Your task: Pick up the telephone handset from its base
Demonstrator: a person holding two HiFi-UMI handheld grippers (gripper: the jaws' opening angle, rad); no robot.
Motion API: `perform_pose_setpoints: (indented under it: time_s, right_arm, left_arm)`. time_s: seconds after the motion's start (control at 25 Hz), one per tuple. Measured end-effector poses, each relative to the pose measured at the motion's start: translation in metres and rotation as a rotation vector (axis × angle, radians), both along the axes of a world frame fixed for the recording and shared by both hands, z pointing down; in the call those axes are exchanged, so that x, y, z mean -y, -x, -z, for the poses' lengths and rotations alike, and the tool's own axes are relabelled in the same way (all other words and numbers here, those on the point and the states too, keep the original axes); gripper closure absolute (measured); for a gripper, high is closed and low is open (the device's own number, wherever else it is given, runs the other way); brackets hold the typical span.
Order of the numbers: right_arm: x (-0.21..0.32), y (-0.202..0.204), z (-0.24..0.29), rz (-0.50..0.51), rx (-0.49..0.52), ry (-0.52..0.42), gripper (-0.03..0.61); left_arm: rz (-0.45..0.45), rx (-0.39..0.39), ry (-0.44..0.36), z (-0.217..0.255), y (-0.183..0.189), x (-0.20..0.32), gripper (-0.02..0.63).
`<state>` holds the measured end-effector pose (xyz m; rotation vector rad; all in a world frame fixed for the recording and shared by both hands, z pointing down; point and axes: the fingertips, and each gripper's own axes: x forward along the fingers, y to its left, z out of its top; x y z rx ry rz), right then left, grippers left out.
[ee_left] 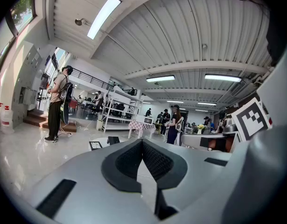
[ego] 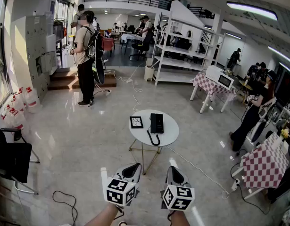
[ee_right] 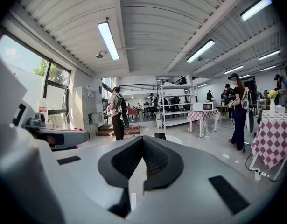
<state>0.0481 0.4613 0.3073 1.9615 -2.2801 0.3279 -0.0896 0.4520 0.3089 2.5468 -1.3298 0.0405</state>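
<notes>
The left gripper (ego: 133, 166) and the right gripper (ego: 173, 169) sit low in the head view, side by side and well short of the table. Each has its jaws pressed together with nothing between them (each gripper's own view shows the dark pads meeting at the tips).

One round white table (ego: 169, 134) stands ahead of them across a stretch of shiny floor (ego: 88, 140). On it are three things:
- one black phone (ego: 159, 124), with the handset (ego: 154, 122) lying on its base as far as this small view shows
- one square card (ego: 136, 122) just left of the phone
- one curled cord (ego: 153, 138) looping off the phone's near end

A thin cable (ego: 201, 171) runs over the floor from the table's foot toward a power strip (ego: 235, 185) on the right. A dark cable (ego: 64, 202) lies at lower left.

A checked table (ego: 265, 166) stands close on the right. A second checked table (ego: 211, 85) farther back carries a microwave (ego: 220, 78). There is one white shelf rack (ego: 182, 46) behind, and one black chair (ego: 12, 158) at the left edge. A row of red-capped bottles (ego: 16, 109) lines the left wall (too small to count).

Two people stand nearest: a person with a backpack (ego: 86, 55) back left, and a second person (ego: 253, 117) on the right. Others are far off at the back.
</notes>
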Motion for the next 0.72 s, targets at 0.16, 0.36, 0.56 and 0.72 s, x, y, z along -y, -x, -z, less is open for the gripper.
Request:
perform_pose_setpoints:
  time_s: [0.16,0.36,0.56,0.72]
  right_arm:
    - [0.004,0.004,-0.001,0.002,-0.003,0.014,0.555]
    - [0.015,0.009,0.0,0.011,0.0,0.009,0.555]
    - [0.024,0.018,-0.005,0.027,0.042,0.014,0.555]
    - [0.027,0.02,-0.015,0.007,0.059,0.03,0.555]
  left_arm:
    - [-0.01,0.003,0.011,-0.001,0.0,0.001,0.598]
    - [-0.02,0.007,0.018,-0.004,0.0,0.009,0.598]
    - [-0.028,0.007,0.024,-0.008,0.007,0.017,0.598]
    - [-0.033,0.01,0.026,-0.014,0.015,0.023,0.598]
